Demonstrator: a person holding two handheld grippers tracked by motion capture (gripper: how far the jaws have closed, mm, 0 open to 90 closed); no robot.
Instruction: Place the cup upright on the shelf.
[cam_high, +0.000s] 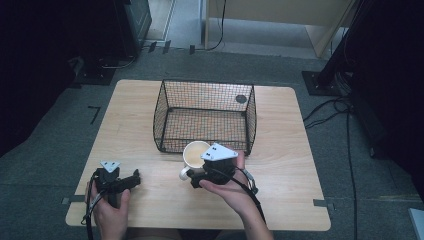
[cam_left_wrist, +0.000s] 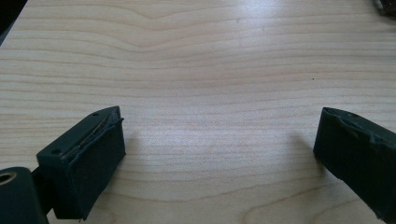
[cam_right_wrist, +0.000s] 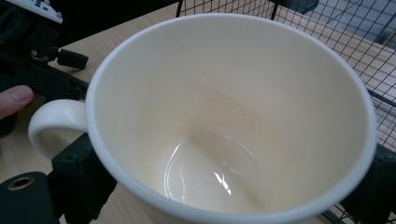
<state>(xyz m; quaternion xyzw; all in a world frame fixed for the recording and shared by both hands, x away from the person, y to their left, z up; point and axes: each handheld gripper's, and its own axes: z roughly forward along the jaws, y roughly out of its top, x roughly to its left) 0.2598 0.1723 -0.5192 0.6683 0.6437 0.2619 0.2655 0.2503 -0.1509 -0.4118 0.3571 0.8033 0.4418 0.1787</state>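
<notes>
The right hand-held gripper (cam_high: 200, 176) is seen clenched on a cream mug (cam_high: 194, 156), one black jaw at each side of its wall; in the right gripper view the mug (cam_right_wrist: 224, 126) is shown empty, its handle (cam_right_wrist: 53, 123) turned to the left. The mug is held just in front of a black wire basket (cam_high: 206, 116), close to its near wall. The left hand-held gripper (cam_high: 131, 181) is held low over the near left part of the surface (cam_high: 280, 150), its jaws (cam_left_wrist: 215, 154) spread apart with bare wood between them. The surface is a pale wooden top with rounded corners, set on grey carpet (cam_high: 65, 107). Black cables (cam_high: 327, 112) are seen trailing over the carpet at the right, and dark equipment stands at both far corners.
</notes>
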